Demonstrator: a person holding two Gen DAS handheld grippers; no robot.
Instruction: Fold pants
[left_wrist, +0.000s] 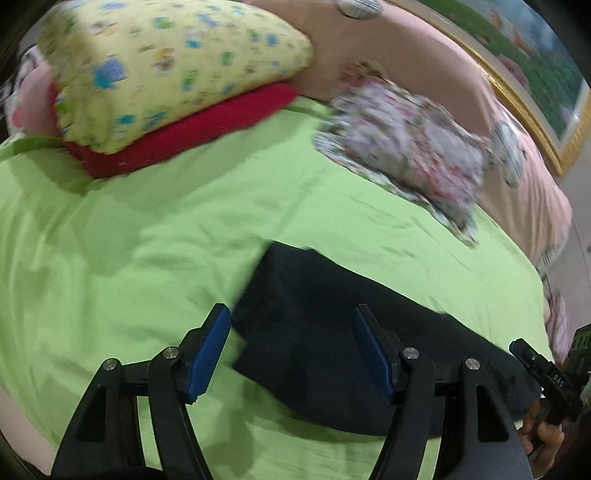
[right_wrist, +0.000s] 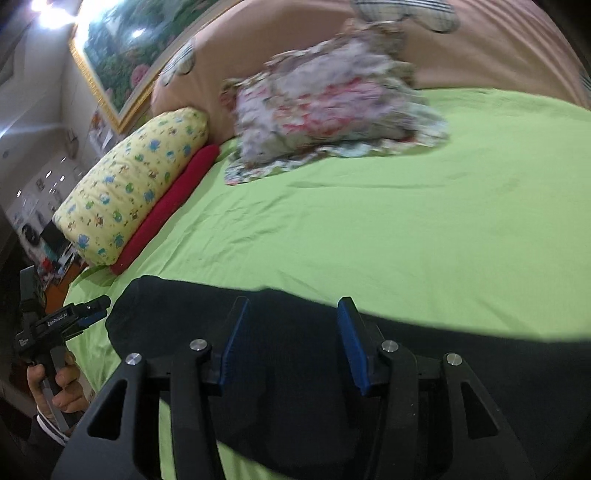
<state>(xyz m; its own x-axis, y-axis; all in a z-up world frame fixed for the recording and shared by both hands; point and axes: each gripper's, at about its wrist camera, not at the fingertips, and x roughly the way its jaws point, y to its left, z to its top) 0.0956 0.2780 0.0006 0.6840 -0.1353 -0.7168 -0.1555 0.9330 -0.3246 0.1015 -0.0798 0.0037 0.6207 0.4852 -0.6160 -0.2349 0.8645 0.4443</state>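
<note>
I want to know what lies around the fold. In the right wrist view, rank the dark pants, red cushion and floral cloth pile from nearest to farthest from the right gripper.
1. Dark pants: right under the open right gripper, on the green sheet.
2. Red cushion: farther back on the left, under the yellow pillow.
3. Floral cloth pile: farthest, by the pink headboard.

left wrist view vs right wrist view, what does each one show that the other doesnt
Only the left wrist view: the pants' squared folded end between the open left gripper's fingers.

Only the right wrist view: cluttered shelves at the left edge, and the pants' rounded end.

Both: green sheet, yellow pillow on a red cushion, floral cloth pile, framed picture, and the right gripper, open.
</note>
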